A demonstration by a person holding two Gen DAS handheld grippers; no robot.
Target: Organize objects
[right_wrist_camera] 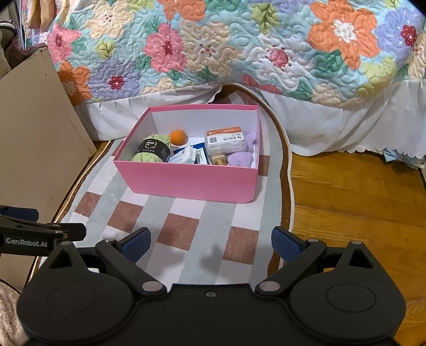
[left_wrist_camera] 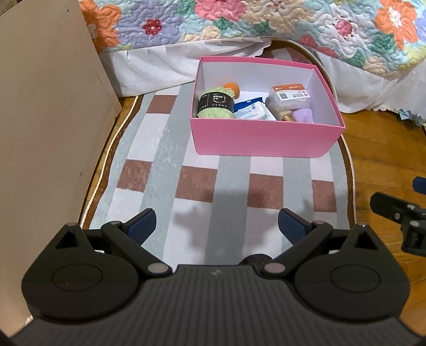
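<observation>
A pink open box stands on a checked rug near the bed. Inside it lie a green yarn skein, an orange ball, a blue-and-white packet, a clear pack with an orange label, a brass-coloured item and a lilac piece. My left gripper is open and empty above the rug, short of the box. My right gripper is open and empty, also short of the box.
The checked rug lies on a wooden floor. A beige board stands at the left. A bed with a floral quilt rises behind the box. The other gripper shows at each view's edge, in the left wrist view and the right wrist view.
</observation>
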